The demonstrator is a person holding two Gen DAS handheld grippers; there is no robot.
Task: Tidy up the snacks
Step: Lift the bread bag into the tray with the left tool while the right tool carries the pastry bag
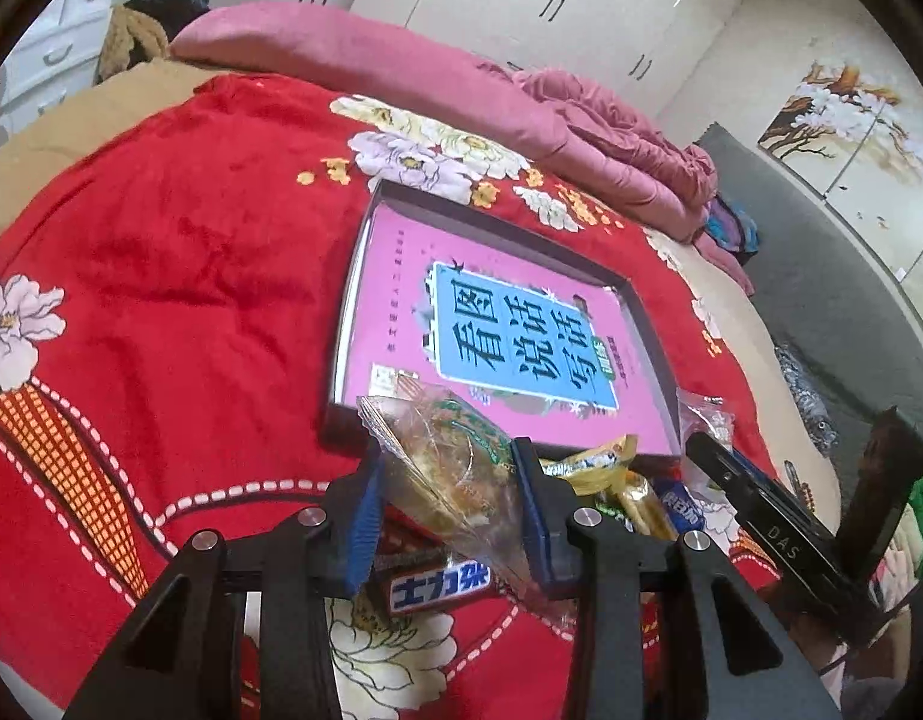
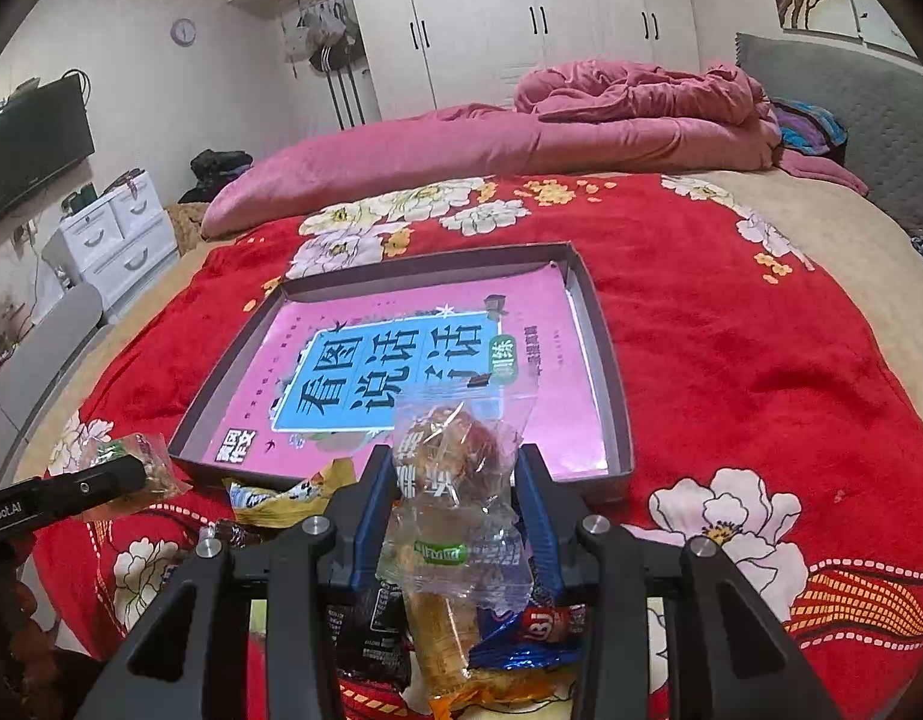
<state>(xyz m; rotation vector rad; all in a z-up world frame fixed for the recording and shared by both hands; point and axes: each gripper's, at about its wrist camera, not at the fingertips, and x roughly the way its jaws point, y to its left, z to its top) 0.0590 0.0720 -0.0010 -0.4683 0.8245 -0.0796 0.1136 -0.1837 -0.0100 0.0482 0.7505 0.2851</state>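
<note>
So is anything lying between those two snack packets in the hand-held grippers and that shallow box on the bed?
Nothing visible. The left hand-held gripper holds a clear snack packet just short of the box's near rim; the right hand-held gripper holds another packet likewise. The box holds only a pink book.

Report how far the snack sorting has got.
Done: nothing; the box holds only a pink book. In hand: the left claw grips a clear snack packet; the right claw grips a clear-wrapped pastry. Left: loose snacks on the red blanket.
</note>
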